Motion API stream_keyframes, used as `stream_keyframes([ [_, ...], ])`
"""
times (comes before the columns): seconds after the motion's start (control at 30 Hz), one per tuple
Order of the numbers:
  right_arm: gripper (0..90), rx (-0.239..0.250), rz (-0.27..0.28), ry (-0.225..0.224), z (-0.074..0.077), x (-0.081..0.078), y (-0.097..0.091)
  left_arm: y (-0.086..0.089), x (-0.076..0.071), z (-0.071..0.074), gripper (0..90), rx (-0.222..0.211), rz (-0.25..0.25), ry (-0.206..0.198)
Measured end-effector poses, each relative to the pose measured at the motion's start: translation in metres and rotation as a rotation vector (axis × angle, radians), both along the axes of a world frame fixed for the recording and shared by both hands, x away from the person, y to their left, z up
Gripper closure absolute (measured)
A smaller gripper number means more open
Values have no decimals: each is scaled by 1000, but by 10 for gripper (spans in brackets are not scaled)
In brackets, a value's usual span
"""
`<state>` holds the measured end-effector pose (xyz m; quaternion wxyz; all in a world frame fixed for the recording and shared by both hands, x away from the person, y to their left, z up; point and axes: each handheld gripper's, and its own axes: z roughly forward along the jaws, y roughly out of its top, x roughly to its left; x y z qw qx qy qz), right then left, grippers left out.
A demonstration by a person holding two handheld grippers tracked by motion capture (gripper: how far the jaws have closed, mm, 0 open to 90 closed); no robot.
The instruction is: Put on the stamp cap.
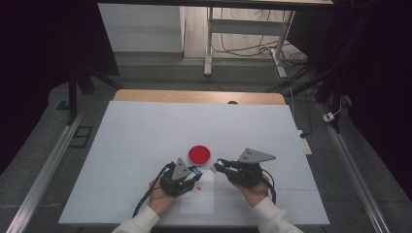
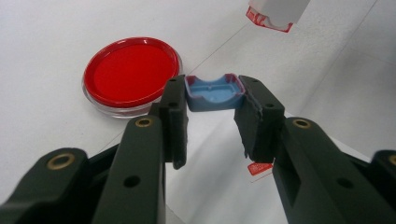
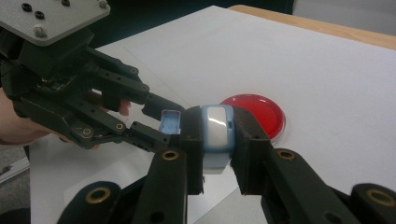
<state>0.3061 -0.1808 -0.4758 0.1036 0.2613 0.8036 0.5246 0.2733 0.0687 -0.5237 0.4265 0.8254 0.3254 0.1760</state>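
Observation:
My left gripper (image 2: pixel 212 95) is shut on a small blue cap (image 2: pixel 214 89) with red-stained edges, pinched at the very tips. My right gripper (image 3: pixel 217 128) is shut on a blue and white stamp body (image 3: pixel 215 122). In the high view the left gripper (image 1: pixel 195 171) and the right gripper (image 1: pixel 217 165) point at each other, tips a short gap apart, just in front of a round red ink dish (image 1: pixel 199 154). The right gripper view has the left gripper (image 3: pixel 167 122) holding the cap (image 3: pixel 170 120) beside the stamp. The stamp's red-edged end (image 2: pixel 270 17) hangs at the top of the left gripper view.
A white cover (image 1: pixel 145 136) spreads over the table, with a wooden edge (image 1: pixel 194 95) at the back. A loose paper sheet (image 1: pixel 197 199) lies under the grippers, with a small red mark (image 1: pixel 198 188) on it. A person's hands (image 1: pixel 160 199) come in from the bottom.

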Motion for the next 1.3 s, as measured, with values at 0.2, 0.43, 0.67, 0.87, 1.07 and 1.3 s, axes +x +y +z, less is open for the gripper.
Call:
stream_keyframes([
  [0.2, 751, -2, 5, 1, -1, 0, 1, -1, 0, 0, 651, -6, -1, -2],
  [0.43, 751, -2, 14, 4, -1, -1, 3, -4, 1, 2, 651, -8, -5, -8],
  [0.67, 751, 0, 15, 0, 0, -2, 3, -8, 3, 3, 651, -11, -10, -12],
  [0.87, 751, 1, 12, 0, 1, -2, 2, -11, 4, 3, 651, -9, -15, -15],
  [1.07, 751, 1, 11, -2, 1, -2, 2, -12, 5, 4, 651, -14, -12, -18],
  [1.3, 751, 0, 9, -1, 0, -1, 2, -13, 6, 4, 651, -13, -15, -19],
])
